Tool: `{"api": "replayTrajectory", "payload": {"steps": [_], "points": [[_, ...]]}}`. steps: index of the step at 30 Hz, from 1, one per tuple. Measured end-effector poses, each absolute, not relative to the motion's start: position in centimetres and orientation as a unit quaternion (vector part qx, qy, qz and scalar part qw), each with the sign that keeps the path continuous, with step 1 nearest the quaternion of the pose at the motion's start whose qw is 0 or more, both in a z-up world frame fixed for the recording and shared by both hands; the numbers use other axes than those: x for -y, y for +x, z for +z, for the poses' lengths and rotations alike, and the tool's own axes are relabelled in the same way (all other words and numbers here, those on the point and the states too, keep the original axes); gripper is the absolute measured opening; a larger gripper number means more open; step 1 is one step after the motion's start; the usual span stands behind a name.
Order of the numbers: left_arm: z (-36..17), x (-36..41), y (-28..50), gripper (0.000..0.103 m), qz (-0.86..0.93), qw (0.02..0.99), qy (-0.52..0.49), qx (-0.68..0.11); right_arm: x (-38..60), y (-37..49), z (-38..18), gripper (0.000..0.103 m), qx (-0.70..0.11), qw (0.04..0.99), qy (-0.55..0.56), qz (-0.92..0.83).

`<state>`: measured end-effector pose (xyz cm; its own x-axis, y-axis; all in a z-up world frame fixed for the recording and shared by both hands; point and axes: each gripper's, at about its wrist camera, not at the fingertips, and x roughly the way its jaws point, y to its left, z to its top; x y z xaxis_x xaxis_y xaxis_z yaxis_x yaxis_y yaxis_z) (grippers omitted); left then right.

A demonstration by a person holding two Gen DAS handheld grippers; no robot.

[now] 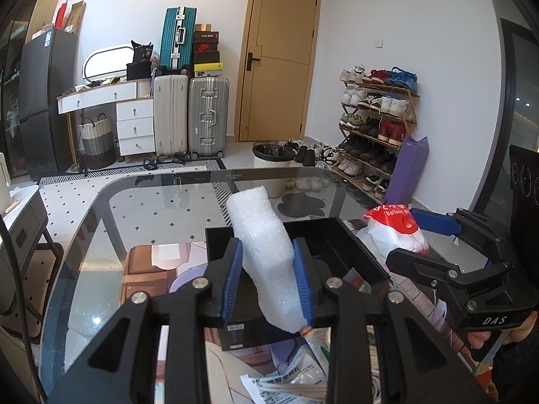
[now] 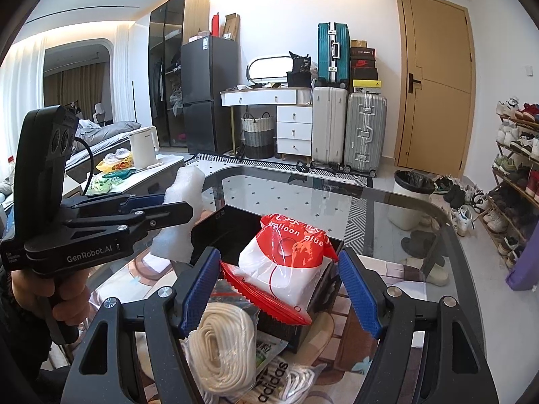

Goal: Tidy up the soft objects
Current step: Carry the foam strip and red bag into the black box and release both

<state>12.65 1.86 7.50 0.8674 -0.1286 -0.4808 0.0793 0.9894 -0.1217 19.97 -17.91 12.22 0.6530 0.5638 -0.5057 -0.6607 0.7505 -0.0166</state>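
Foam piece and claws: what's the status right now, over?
Left claw shut on foam, above black box. Right claw open around glue bag. Bag sits on box's edge.

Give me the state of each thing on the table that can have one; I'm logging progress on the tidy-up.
Left gripper: shut on the white foam piece, held above the table.
Right gripper: open, jaws either side of the balloon glue bag.
Balloon glue bag: resting on the black box's rim.
Black box: open, lidless.
White cord bundle: coiled, bagged, outside the box.
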Motion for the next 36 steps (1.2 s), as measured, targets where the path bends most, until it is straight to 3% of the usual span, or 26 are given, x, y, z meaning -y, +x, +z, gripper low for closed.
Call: {"api": "replayTrajectory", "payload": {"steps": [36], "points": [[4.5, -2.6, 17.6, 0.029, -0.047, 0.955, -0.023, -0.290, 15.4, 25.5, 9.0, 0.073, -0.280, 0.887, -0.112, 0.349]]}}
